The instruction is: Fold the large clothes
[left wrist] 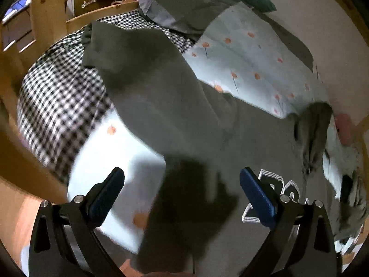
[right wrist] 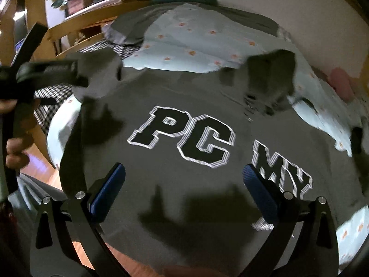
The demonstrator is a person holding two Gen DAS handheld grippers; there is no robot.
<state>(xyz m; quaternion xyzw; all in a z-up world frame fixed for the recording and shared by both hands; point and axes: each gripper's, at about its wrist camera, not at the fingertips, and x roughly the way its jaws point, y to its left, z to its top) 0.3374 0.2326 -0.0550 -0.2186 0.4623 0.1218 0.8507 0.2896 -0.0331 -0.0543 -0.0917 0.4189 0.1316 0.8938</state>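
Nearest me, both tools stand with jaws spread wide and nothing between them: the left gripper [left wrist: 182, 196] hovers over the shirt's left margin, the right gripper [right wrist: 184, 191] over its lower front. The grey sweatshirt [right wrist: 184, 207] lies face up on the bed [right wrist: 200, 46], spread over the pale floral sheet, its "PG MY" lettering [right wrist: 184, 136] readable from my side. I judge the hem to be toward me and the collar [right wrist: 269, 80] at the far end, so the long axis runs away from me up the bed. One sleeve [left wrist: 143, 73] stretches out to the left, over the checked blanket [left wrist: 60, 92].

The step in hand looks like folding that sleeve inward. To do it well, I would pinch the cuff with the left tool, carry it across the chest and lay it flat, keeping the body cloth from dragging. Beyond lie a darker grey cloth [right wrist: 129, 25] and the wooden rail [right wrist: 87, 23].
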